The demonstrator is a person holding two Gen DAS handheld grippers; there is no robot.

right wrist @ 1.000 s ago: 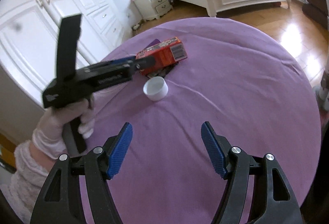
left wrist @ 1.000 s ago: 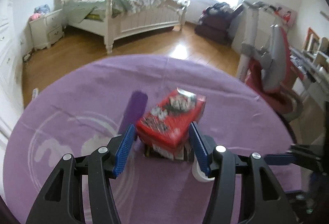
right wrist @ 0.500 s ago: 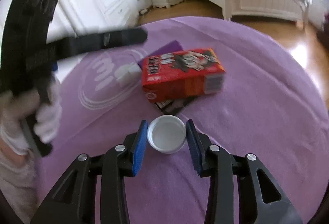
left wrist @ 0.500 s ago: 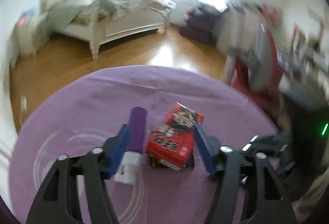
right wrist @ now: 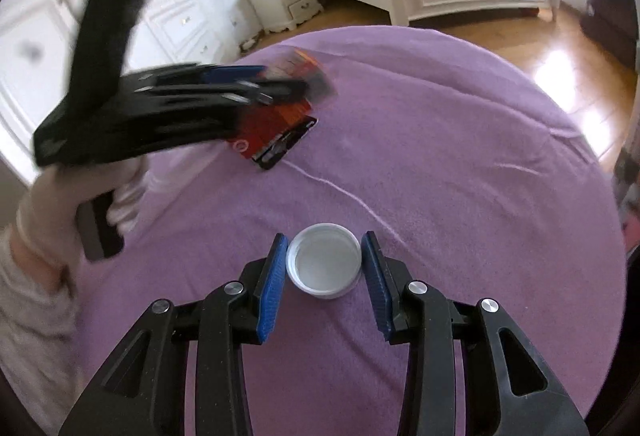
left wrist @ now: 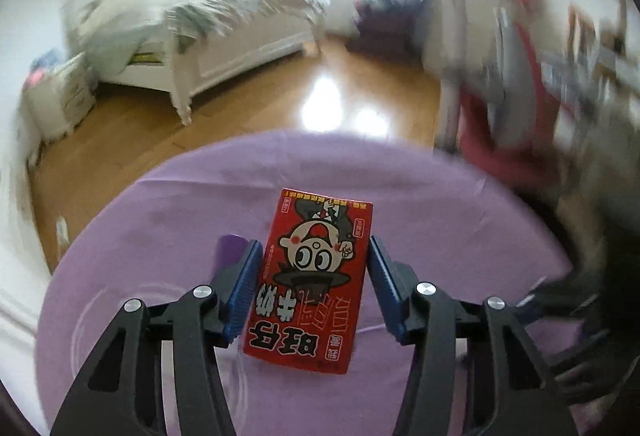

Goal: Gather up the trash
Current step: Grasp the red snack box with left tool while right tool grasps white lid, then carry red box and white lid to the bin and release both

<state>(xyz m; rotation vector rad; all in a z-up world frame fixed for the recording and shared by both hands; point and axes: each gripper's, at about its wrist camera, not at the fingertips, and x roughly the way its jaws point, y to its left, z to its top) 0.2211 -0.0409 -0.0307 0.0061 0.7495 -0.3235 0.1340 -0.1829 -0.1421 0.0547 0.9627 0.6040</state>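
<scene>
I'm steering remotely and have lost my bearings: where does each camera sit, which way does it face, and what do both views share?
Left wrist: on the left gripper, looking along its fingers, down over the purple table toward bed and windows; blue pads grip a red carton; jaws have just been closing.
Right wrist: on the right gripper, looking down across the table toward the wardrobe and bed; pads grip a white cap; a gloved hand shows with the left gripper.
Shared: table, bed, carton.
</scene>
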